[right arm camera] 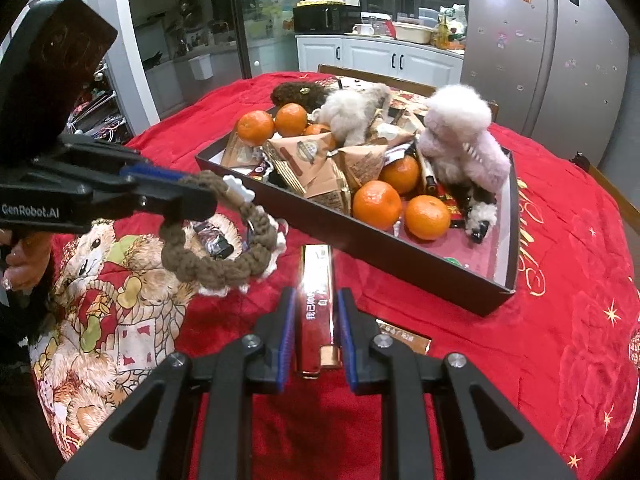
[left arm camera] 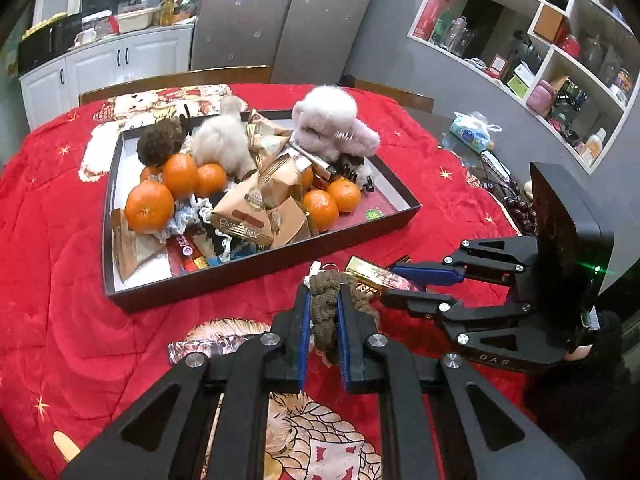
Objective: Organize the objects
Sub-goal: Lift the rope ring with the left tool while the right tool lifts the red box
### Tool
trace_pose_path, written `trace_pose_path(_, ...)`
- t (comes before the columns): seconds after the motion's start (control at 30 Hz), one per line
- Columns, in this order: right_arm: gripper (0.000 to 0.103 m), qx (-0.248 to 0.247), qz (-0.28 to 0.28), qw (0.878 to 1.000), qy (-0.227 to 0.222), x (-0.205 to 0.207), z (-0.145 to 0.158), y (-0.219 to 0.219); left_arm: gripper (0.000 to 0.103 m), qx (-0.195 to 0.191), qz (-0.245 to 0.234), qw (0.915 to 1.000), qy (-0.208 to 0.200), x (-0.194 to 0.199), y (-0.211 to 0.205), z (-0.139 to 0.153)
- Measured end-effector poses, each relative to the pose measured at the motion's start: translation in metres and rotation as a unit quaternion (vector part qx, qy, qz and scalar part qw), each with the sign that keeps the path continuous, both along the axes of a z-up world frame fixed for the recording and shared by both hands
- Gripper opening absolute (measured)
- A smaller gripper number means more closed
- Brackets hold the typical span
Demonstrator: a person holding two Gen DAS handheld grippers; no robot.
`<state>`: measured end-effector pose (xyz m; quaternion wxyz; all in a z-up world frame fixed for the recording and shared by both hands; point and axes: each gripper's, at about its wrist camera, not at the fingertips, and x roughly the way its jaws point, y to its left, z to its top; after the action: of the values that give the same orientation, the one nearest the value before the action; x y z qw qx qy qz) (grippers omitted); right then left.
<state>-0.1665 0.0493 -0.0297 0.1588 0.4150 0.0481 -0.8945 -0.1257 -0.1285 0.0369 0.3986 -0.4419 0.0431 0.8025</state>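
Note:
A dark tray (left arm camera: 256, 268) (right arm camera: 400, 256) on the red cloth holds oranges (left arm camera: 149, 207) (right arm camera: 376, 205), brown snack packets (left arm camera: 256, 204) (right arm camera: 304, 152) and fluffy toys (left arm camera: 332, 120) (right arm camera: 460, 128). My left gripper (left arm camera: 323, 296) (right arm camera: 200, 196) is shut on a brown braided cord keychain (left arm camera: 326, 312) (right arm camera: 216, 264) and holds it above the cloth near the tray's front edge. My right gripper (right arm camera: 316, 300) (left arm camera: 394, 284) is shut on a red-gold foil bar (right arm camera: 316, 300) (left arm camera: 368, 274), which lies flat beside the tray.
A foil-wrapped candy (left arm camera: 200, 350) (right arm camera: 214, 240) lies on the cloth under the cord. Another flat wrapper (right arm camera: 404, 338) lies right of my right gripper. Shelves (left arm camera: 560, 64), a fridge (right arm camera: 540, 40) and kitchen counters (right arm camera: 380, 52) stand beyond the table.

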Motion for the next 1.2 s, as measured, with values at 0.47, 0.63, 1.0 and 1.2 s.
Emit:
trace_pose_path(0.47, 0.02, -0.003, 0.023, 1.0, -0.003, 0.007, 0.0, -0.012, 0.011, -0.041, 0.024, 0.9985, -0.028, -0.006, -0.011, -0.026)
trace_pose_path(0.63, 0.02, -0.003, 0.029, 1.0, -0.005, 0.006, -0.002, -0.017, 0.011, -0.03, 0.031, 0.9988, -0.024, -0.004, -0.022, -0.017)
trace_pose_path(1.0, 0.02, 0.002, 0.036, 0.999, -0.001, 0.008, 0.004, -0.021, 0.011, -0.025, 0.02, 0.9995, 0.001, 0.001, -0.021, 0.005)
trace_pose_path(1.2, 0.02, 0.01, 0.037, 0.999, 0.013, 0.0, 0.017, -0.021, 0.011, -0.023, 0.029, 0.9989, 0.029, -0.012, -0.019, 0.027)
